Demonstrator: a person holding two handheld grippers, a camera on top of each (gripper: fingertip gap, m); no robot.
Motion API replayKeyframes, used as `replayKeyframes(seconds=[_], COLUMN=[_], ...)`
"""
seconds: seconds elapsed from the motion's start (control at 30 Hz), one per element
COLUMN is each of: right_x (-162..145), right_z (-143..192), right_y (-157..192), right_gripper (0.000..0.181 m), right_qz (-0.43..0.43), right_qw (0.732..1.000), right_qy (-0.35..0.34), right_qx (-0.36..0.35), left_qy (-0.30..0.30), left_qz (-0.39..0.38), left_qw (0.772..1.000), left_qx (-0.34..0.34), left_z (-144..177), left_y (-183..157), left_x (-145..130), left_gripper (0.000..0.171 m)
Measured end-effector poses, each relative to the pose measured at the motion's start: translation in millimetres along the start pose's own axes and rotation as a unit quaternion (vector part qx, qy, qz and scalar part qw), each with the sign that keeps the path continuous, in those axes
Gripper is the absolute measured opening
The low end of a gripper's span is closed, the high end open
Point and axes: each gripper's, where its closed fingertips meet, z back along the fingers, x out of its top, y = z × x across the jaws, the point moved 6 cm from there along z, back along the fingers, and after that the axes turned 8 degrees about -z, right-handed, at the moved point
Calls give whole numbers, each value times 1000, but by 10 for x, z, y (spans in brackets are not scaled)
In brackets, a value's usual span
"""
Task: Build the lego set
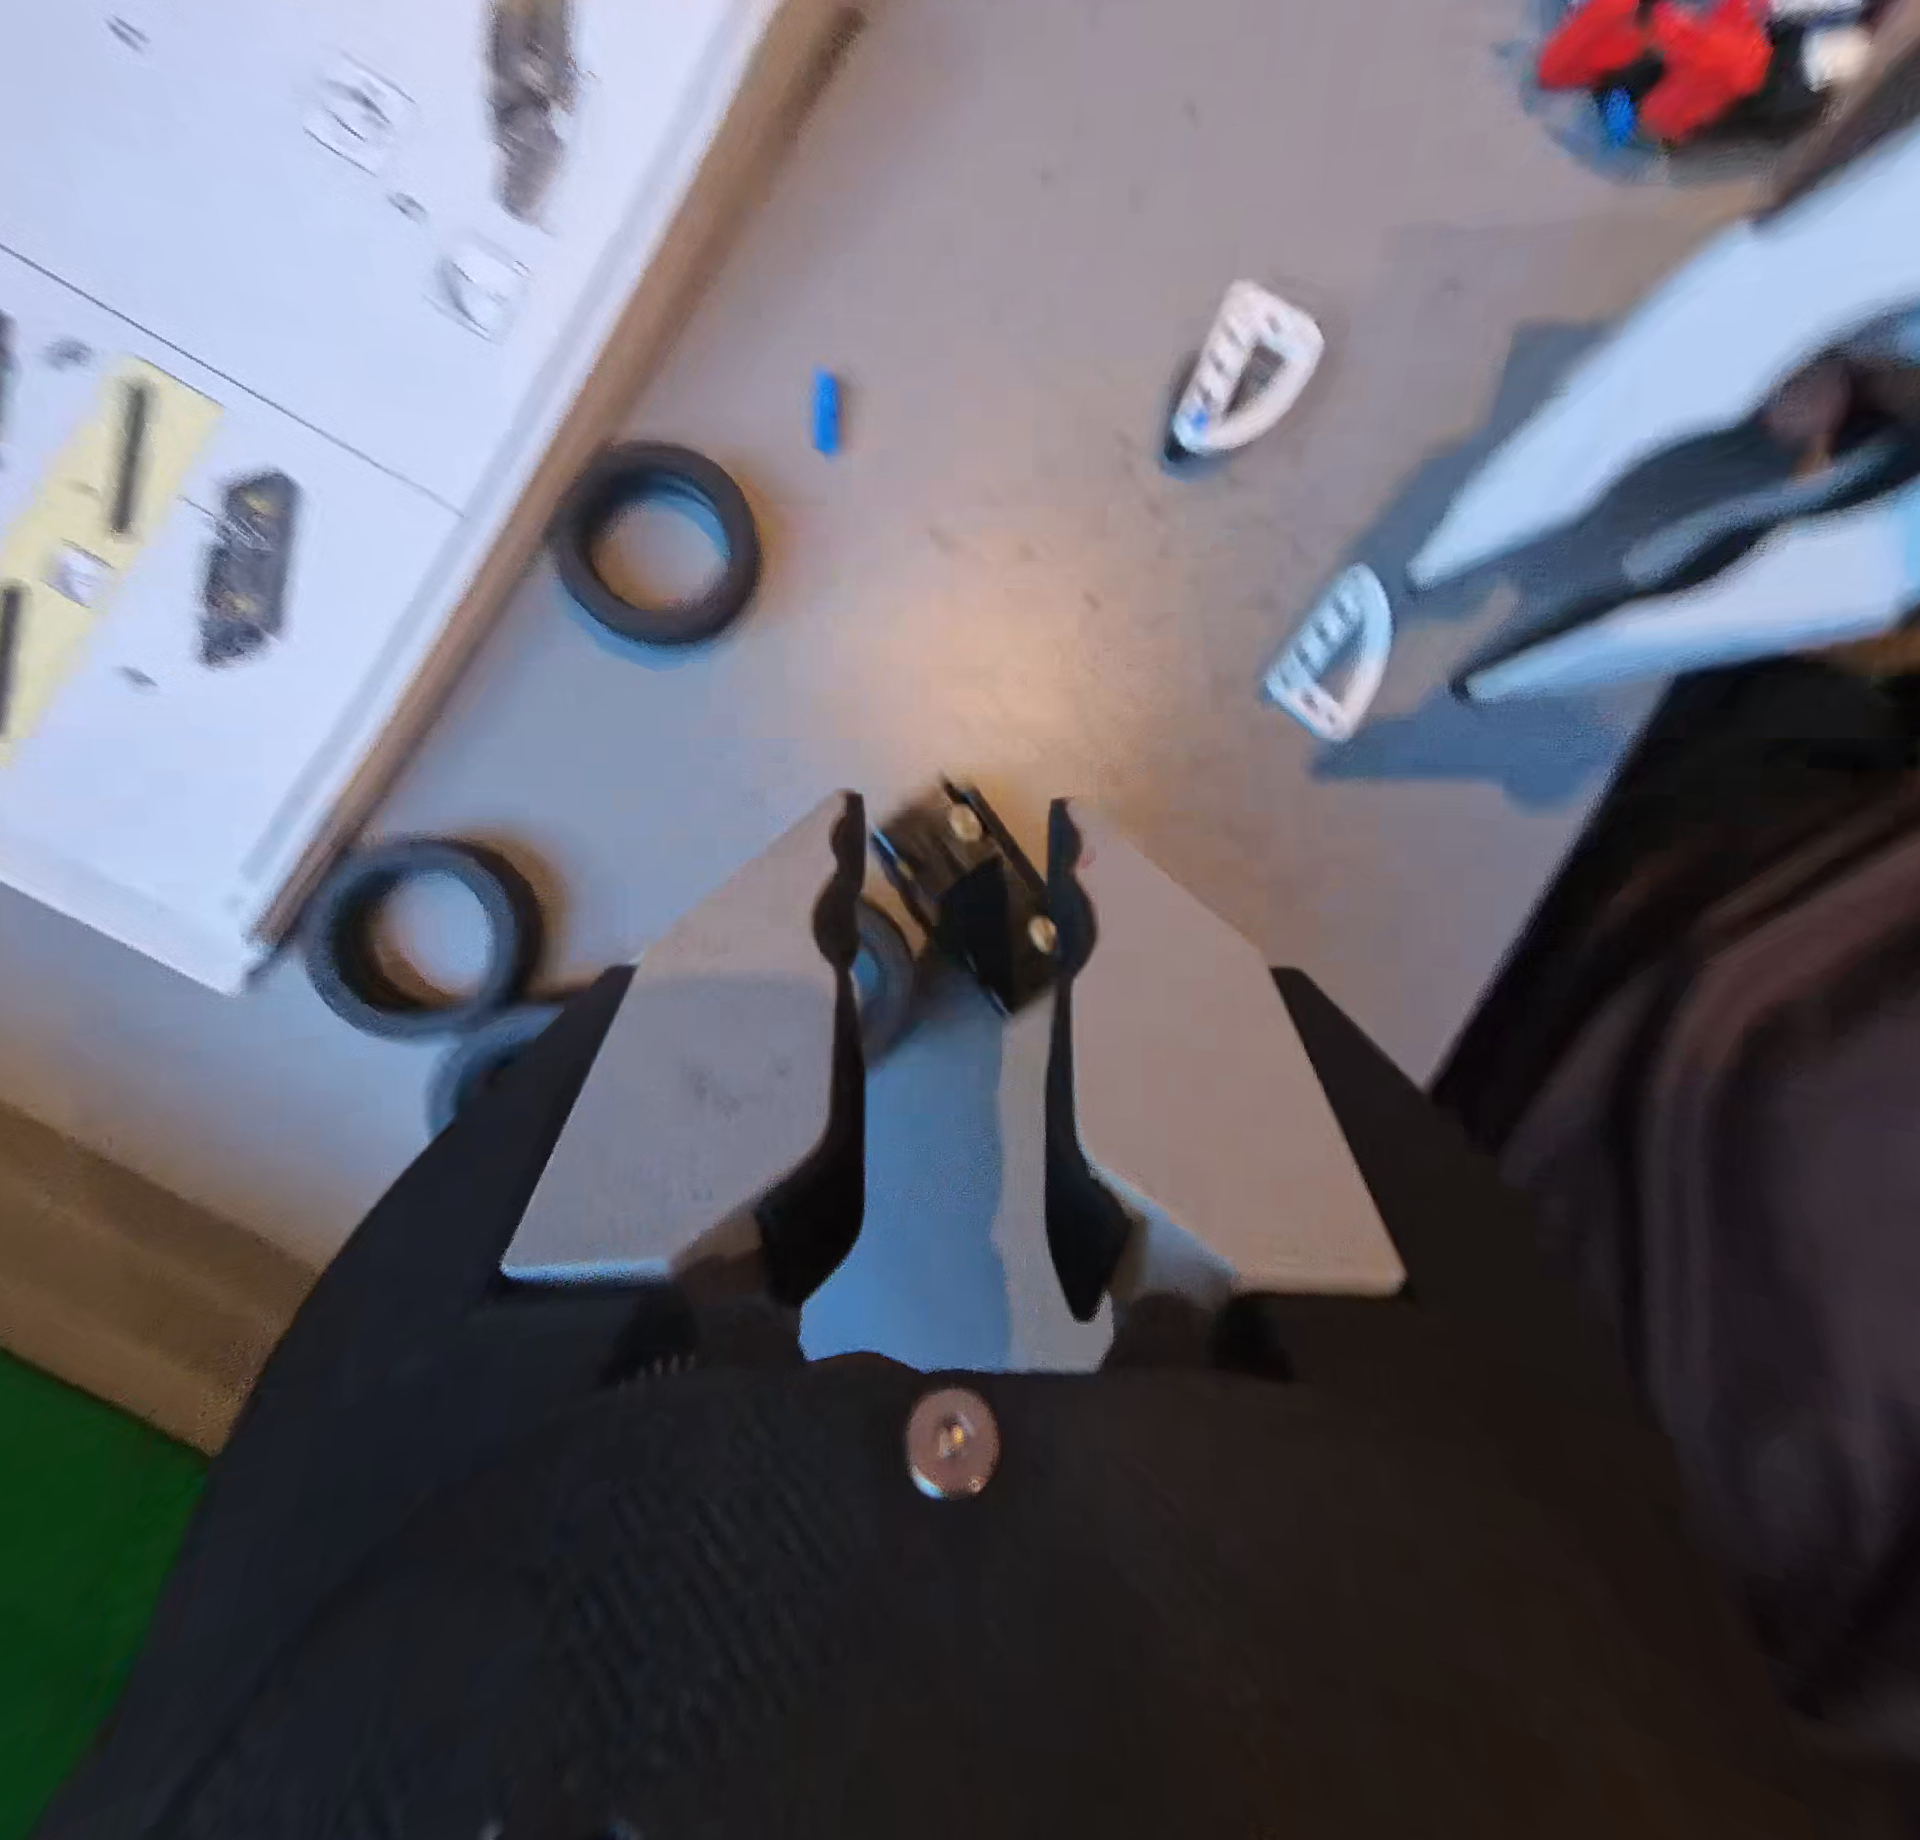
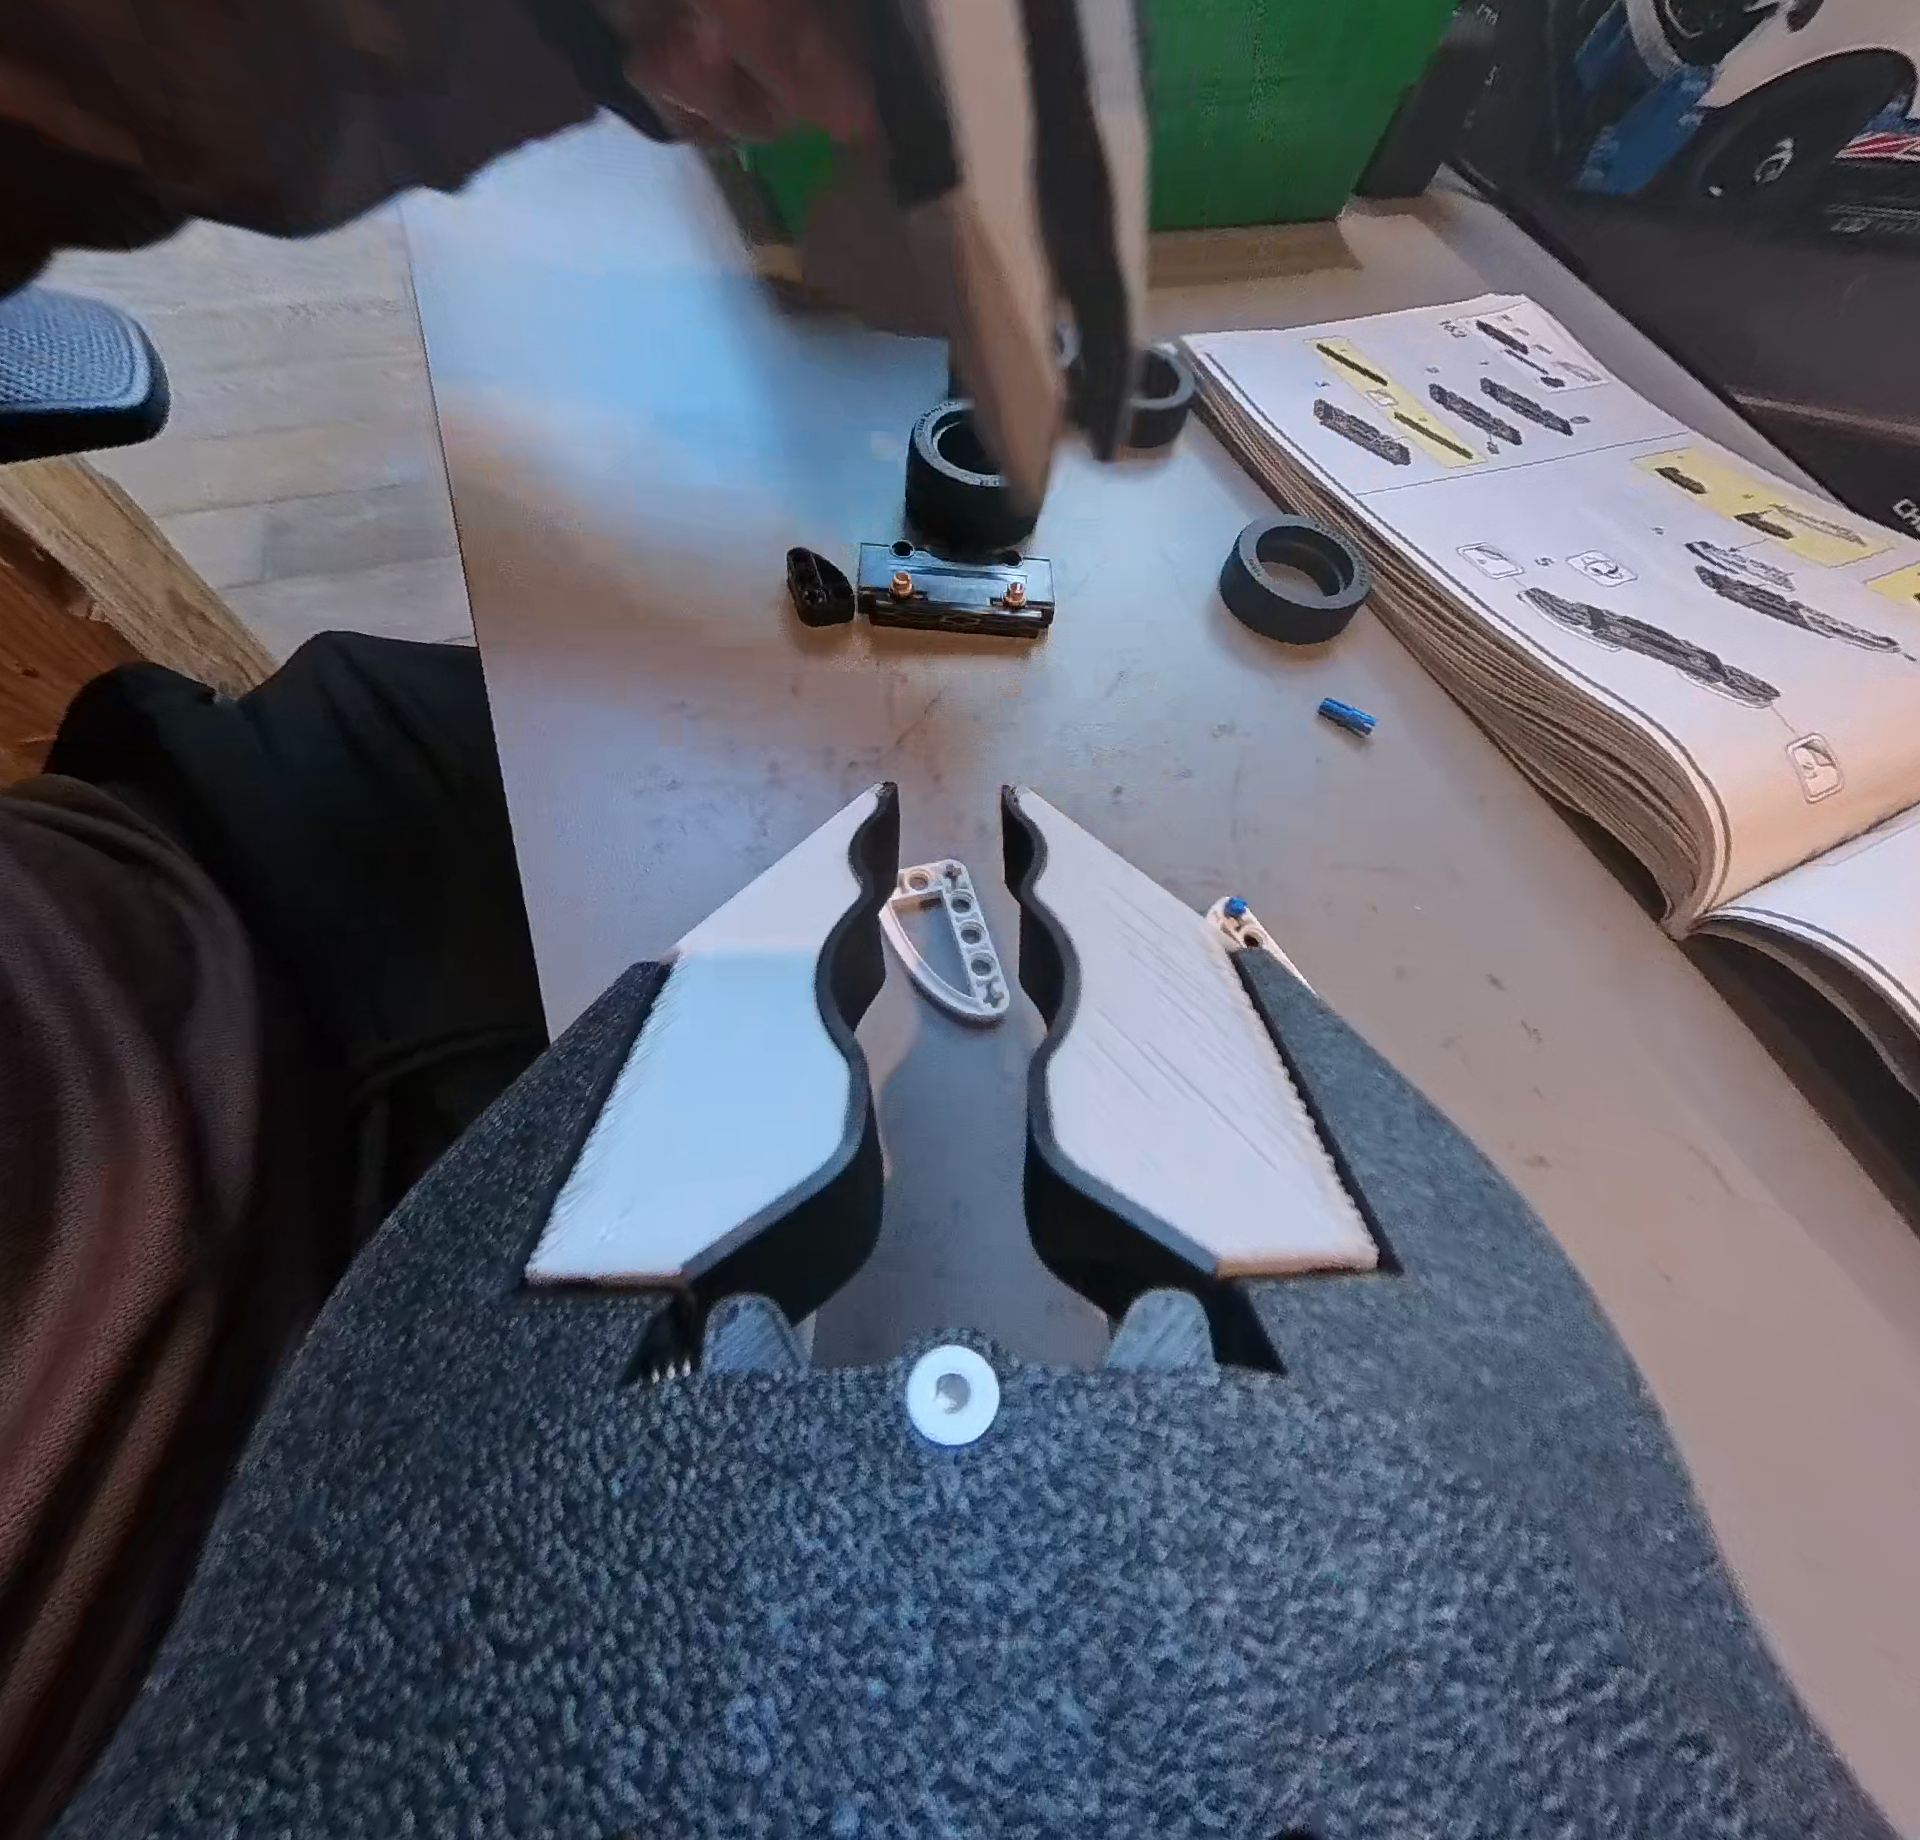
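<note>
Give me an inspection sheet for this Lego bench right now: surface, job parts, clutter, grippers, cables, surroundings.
Surface: grey table, scuffed, bare in the middle.
Job's things: black block with tan pins; small black beam beside it; three black tyres, one against the open instruction booklet; blue pin; two white curved panels, one between the right gripper's fingers.
Clutter: pile of red, blue and black parts at the far edge.
Grippers: left gripper open above the black block; right gripper open, holding nothing.
Cables: nothing seen.
Surroundings: green bin, set box, wood floor.
</note>
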Motion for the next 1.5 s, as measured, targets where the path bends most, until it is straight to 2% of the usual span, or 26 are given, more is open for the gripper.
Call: replayKeyframes(seconds=[0.13,0.27,0.33,0.5,0.7,0.83,0.9,1.1,1.2,1.33,1.5], right_x=[-3,-2,-3,-6,0,5,3,-8,-7,-13,-16], right_z=[-7,-21,-28,-35,-23,-5,2,43,47,37,27], right_y=[-6,-4,-4,-9,-29,-61,-77,-131,-148,-145,-146], right_gripper=[19,19,19,19,19,19,19,19,19,18,18], right_qz=[-4,-1,1,4,2,-1,-2,-6,-13,-11,-11], right_qw=[1000,1000,1000,1000,1000,1000,1000,1000,1000,1000,1000], right_qy=[2,5,7,8,3,-3,-4,-7,-8,-4,-1], right_qx=[5,3,1,-6,-12,-15,-17,-27,-25,-27,-28], left_qy=[54,80,48,34,28,63,79,86,78,79,62], left_qz=[-36,-34,-33,-68,-121,-211,-233,-234,-216,-195,-166], left_qw=[998,996,998,997,992,975,969,968,973,978,984], left_qx=[0,4,-9,-22,-29,-4,-3,12,2,7,-31], left_z=[85,-14,-35,-174,-355,-425,-450,-478,-473,-417,-423], left_y=[-304,-392,-425,-539,-745,-666,-584,-404,-458,-542,-694], left_x=[-408,-652,-590,-469,-230,-76,-8,68,31,-57,-99], left_gripper=[32,33,29,12,12,20,24,29,20,26,35])
